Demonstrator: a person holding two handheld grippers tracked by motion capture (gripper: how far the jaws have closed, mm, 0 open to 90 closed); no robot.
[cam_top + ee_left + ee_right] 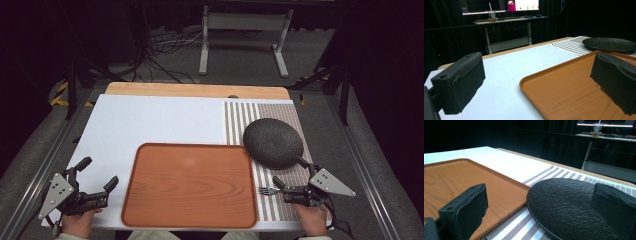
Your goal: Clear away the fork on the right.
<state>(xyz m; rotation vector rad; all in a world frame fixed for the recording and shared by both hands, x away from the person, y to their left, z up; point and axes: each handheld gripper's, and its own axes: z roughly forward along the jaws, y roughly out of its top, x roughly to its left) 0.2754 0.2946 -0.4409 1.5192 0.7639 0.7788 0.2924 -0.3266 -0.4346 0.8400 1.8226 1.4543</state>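
Note:
My left gripper [98, 173] stands open on the white table cover [150, 122], just left of an orange wood-grain tray [190, 185]. In the left gripper view its jaws [536, 75] are wide apart, with the tray's near-left corner [564, 87] between them and nothing gripped. My right gripper [291, 172] is open too, low over a striped placemat [240, 117] at the tray's right. A round black textured plate [273, 142] lies just beyond it and fills the gap between the jaws [540, 197] in the right gripper view. A small fork [268, 190] lies on the mat beside the nearer jaw, not held.
The tray [461, 177] is empty and overlaps the placemat's [524, 227] left edge. A bare wooden strip [197, 90] runs along the table's far edge. Beyond it are cables and a white stand [245, 30] on the floor. Metal rails flank the table.

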